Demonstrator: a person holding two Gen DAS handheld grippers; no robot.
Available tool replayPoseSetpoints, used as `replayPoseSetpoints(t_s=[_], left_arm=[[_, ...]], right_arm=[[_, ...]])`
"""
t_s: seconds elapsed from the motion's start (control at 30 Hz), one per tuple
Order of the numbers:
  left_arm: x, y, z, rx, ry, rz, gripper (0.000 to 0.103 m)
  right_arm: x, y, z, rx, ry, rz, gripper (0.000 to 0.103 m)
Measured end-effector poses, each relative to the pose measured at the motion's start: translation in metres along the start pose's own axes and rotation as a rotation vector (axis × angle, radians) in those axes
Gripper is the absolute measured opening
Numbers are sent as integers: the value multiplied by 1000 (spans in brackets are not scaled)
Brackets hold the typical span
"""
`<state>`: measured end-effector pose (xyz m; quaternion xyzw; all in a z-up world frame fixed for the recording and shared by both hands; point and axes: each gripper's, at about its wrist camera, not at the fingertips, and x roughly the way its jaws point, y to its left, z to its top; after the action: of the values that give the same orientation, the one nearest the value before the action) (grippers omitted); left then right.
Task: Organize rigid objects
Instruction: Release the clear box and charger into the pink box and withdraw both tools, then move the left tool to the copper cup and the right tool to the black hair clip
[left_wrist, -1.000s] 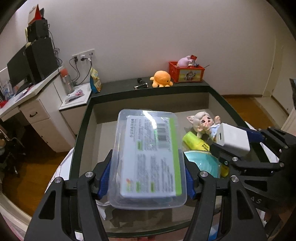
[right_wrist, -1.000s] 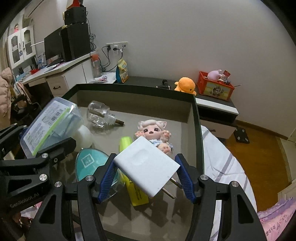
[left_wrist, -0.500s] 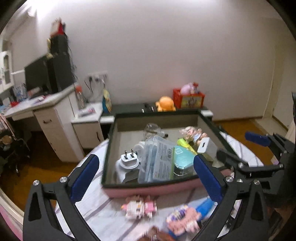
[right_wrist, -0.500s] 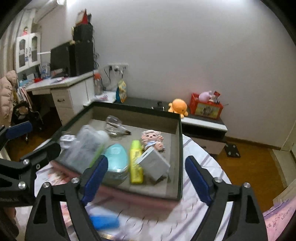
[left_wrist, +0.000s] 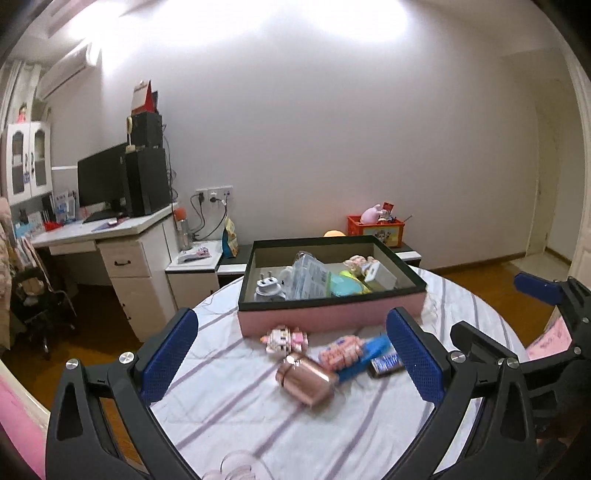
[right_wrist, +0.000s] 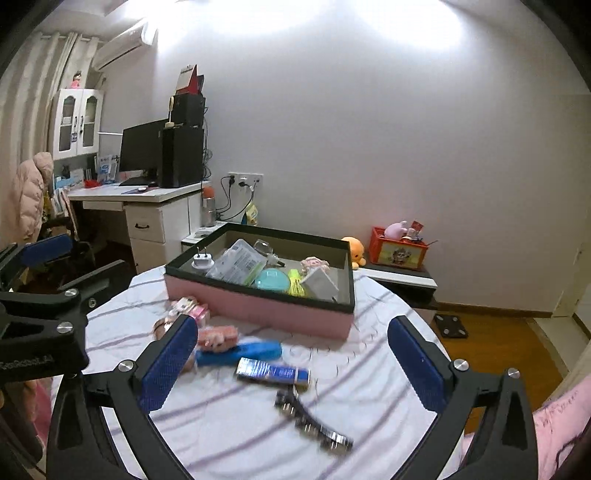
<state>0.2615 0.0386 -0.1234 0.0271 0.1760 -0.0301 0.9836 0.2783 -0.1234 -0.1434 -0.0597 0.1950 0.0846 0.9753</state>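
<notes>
My left gripper (left_wrist: 291, 354) stands wide and empty, my right gripper (right_wrist: 291, 360) is opening, empty; both loads now lie in the pink box (left_wrist: 332, 319); table pieces remain.

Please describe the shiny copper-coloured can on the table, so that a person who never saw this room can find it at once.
Find the round table with the striped white cloth, then the pink box with a dark rim on it. On the cloth in front of that box lies the copper-coloured can, tipped on its side. Among the small things beside it, it alone is a shiny metal cylinder.
</notes>
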Motion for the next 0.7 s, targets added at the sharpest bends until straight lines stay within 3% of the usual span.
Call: replayPoseSetpoints(t_s=[0.13,0.27,0.7], left_arm=[[-24,-2,-17,23,-23,28,103],[-29,7,-31,20,14,44,103],[-2,8,-52,0,138,20,103]], right_arm=[[-21,6,-17,-23,-18,-53,103],[-27,-3,-31,1,19,-66,103],[-12,-19,-55,61,120,-71,103]])
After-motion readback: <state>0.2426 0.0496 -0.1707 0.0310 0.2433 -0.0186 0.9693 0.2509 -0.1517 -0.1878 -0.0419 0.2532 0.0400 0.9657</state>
